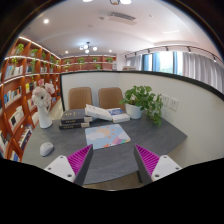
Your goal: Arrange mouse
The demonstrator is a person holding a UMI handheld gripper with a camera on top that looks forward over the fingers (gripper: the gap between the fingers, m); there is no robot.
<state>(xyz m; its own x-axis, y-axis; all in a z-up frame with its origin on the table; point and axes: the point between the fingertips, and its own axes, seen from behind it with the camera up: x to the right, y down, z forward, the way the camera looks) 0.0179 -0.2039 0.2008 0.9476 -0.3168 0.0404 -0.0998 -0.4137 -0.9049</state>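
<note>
A white mouse (46, 148) lies on the grey table (150, 135), to the left of and slightly beyond my left finger. A colourful mouse mat (107, 135) lies on the table just ahead of the fingers, in the middle. My gripper (113, 160) is open and empty, held above the near part of the table, with its magenta pads (80, 160) wide apart.
A stack of books (76, 121) and an open book (107, 113) lie beyond the mat. A potted plant (142, 100) stands at the right rear, a white vase with flowers (43, 103) at the left. Two chairs (80, 97) and bookshelves (20, 75) stand behind.
</note>
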